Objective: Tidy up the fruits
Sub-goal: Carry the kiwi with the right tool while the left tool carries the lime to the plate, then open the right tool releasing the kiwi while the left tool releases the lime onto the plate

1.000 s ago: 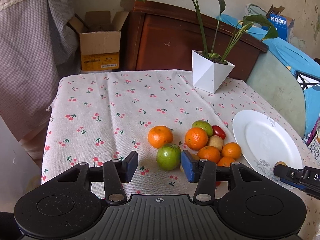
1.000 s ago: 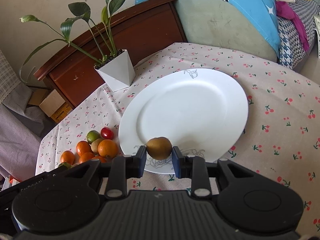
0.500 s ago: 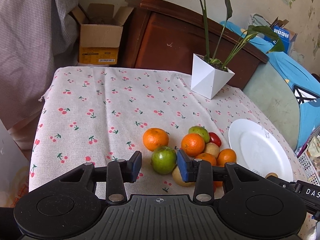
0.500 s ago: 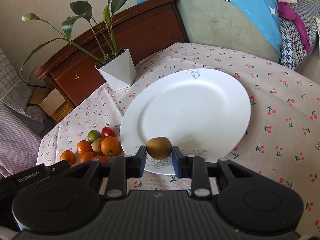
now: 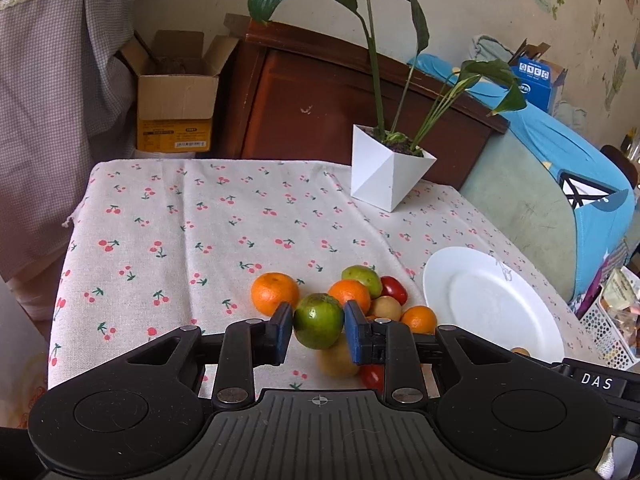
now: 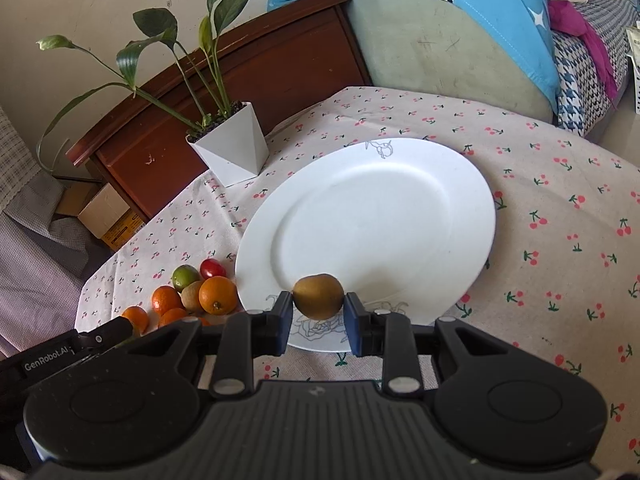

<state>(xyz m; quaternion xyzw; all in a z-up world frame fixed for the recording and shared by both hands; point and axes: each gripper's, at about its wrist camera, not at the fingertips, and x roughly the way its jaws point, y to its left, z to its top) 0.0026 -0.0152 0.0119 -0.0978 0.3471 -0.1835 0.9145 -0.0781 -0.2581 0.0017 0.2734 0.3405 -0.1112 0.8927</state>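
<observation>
My left gripper (image 5: 319, 330) is shut on a round green fruit (image 5: 318, 321) and holds it just above the pile of fruit (image 5: 372, 300): oranges, a green one, small red ones and brownish ones on the cherry-print cloth. My right gripper (image 6: 318, 314) is shut on a brown kiwi-like fruit (image 6: 318, 296) over the near rim of the white plate (image 6: 380, 216). The plate also shows in the left wrist view (image 5: 492, 304), right of the pile. The pile shows at the left in the right wrist view (image 6: 192, 294).
A white angular pot with a leafy plant (image 5: 388, 176) stands at the table's far side. A dark wooden cabinet (image 5: 320, 96) and a cardboard box (image 5: 176, 108) are behind the table. A green chair with blue cloth (image 6: 460, 32) is beside it.
My left gripper moved forward around the green fruit and closed on it; the fruit now sits between the pads, lifted slightly. My right gripper keeps the brown fruit over the plate's rim, nearly still.
</observation>
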